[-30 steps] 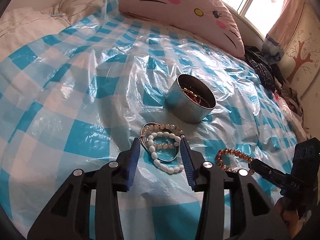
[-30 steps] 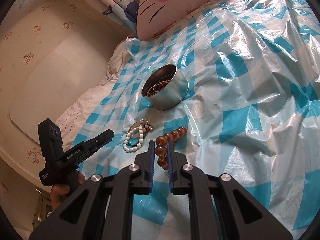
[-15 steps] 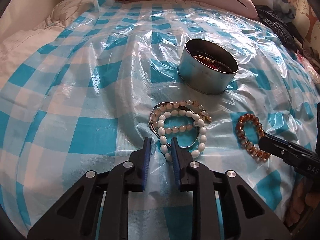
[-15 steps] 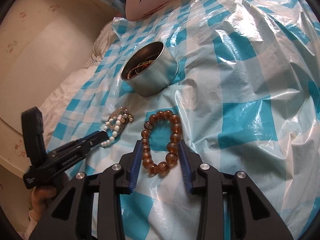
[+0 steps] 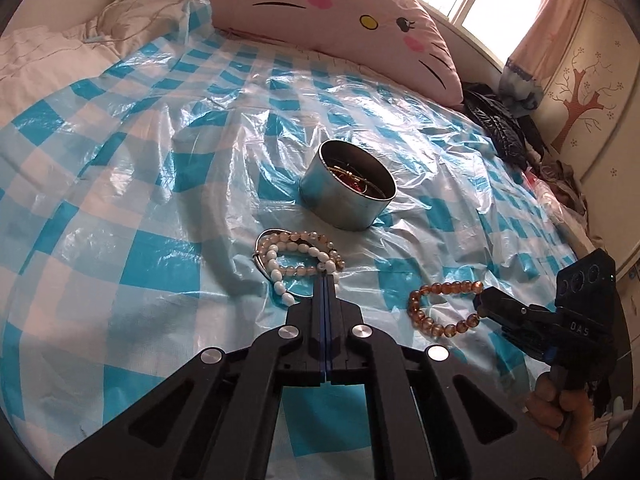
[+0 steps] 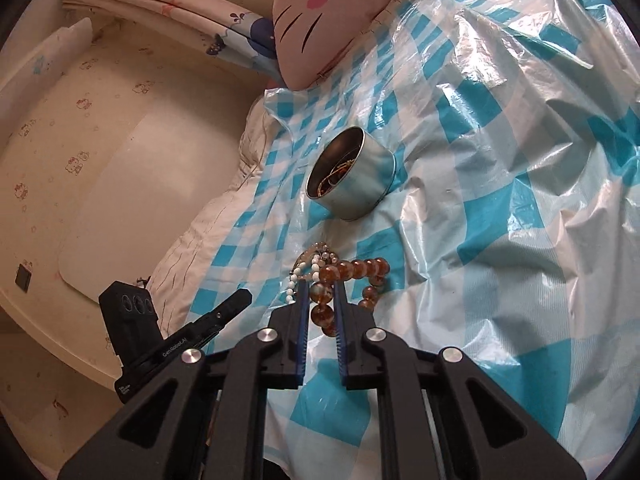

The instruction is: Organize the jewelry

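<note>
Round silver metal tin (image 5: pixel 347 200), ahead of both grippers: contents a dark tangle, pieces not distinguishable. White oval-bead bracelet (image 5: pixel 276 270): near end hidden behind the left gripper (image 5: pixel 325 280); whether the pressed-together fingers hold it, cannot tell. Amber round-bead bracelet (image 6: pixel 348 270): near beads partly masked by the right gripper's (image 6: pixel 321 300) fingers (image 6: pixel 302 304). Pink cat-face pillow (image 6: pixel 316 12): cut off at the top edge.

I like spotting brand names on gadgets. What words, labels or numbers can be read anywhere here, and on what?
"DAS": white letters on the side of the right gripper, seen from the left wrist camera.
"GenRobot.AI": white print along the body of the left gripper, seen from the right wrist camera.
A smaller white label lower on that same gripper is too small to read.
The metal tin shows no lettering.
</note>
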Available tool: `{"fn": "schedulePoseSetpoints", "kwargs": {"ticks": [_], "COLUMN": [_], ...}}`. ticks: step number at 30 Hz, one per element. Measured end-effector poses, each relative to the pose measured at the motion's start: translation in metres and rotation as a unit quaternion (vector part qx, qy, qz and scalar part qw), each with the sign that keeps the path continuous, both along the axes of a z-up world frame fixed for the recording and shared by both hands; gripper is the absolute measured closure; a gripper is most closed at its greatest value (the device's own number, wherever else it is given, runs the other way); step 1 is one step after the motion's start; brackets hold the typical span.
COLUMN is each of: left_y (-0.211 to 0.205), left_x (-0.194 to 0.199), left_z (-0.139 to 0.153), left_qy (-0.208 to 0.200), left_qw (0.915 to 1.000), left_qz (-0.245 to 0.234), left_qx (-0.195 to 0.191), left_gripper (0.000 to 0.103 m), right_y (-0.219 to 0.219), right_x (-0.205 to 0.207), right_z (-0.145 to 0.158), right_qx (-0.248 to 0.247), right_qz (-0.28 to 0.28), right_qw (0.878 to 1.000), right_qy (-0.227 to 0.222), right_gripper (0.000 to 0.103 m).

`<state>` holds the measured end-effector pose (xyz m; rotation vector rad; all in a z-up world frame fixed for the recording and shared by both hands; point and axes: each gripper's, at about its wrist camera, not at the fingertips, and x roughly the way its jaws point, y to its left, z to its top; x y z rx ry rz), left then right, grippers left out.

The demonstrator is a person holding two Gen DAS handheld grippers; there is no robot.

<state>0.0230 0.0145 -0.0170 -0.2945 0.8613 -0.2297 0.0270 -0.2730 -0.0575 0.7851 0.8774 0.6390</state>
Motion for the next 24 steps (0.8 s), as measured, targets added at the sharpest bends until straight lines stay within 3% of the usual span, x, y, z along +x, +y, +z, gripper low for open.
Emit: {"fn": "schedulePoseSetpoints", "kwargs": {"ticks": [3,7,12,15,18,20,22,24], "left_y": [0.001,-0.002,-0.004,-0.008,-0.019,-0.027,-0.03,-0.027], "left_x": [0.006,0.022,0.033,0.036,0.04,0.041,0.039,0.035], "left_z": [-0.003,-0.016,-0.026,-0.029,-0.033,-0.032,-0.027,-0.021], "left_qy": [0.009,0.042,0.064,0.069,0.081,0.076,0.066,0.059], "left_qw": [0.9998,0.9981,0.9952,0.9939,0.9893,0.9859,0.9847,0.9873], "left_qz": [0.014,0.022,0.036,0.032,0.023,0.016,0.004,-0.004], "left_qx": [0.01,0.04,0.065,0.08,0.119,0.148,0.161,0.148], "left_gripper": [0.102,0.084,0.082,0.082,0.082,0.089,0.103,0.103], "right_y": [0.003,-0.001,0.006,0.016,0.018,0.018,0.018,0.018], "right_x": [-0.001,-0.003,-0.002,-0.001,0.001,0.0,-0.001,-0.002], "right_z": [0.005,0.004,0.001,-0.001,0.0,0.0,0.0,0.0], "right_qx": [-0.01,0.018,0.059,0.067,0.064,0.065,0.065,0.067], "right_qz": [0.003,-0.001,0.002,0.008,0.008,0.008,0.006,0.007], "right_qw": [1.0,1.0,0.998,0.998,0.998,0.998,0.998,0.998], "right_qy": [-0.003,-0.002,0.002,0.005,0.005,0.006,0.005,0.005], "right_gripper": [0.09,0.09,0.09,0.09,0.09,0.09,0.09,0.09]}}
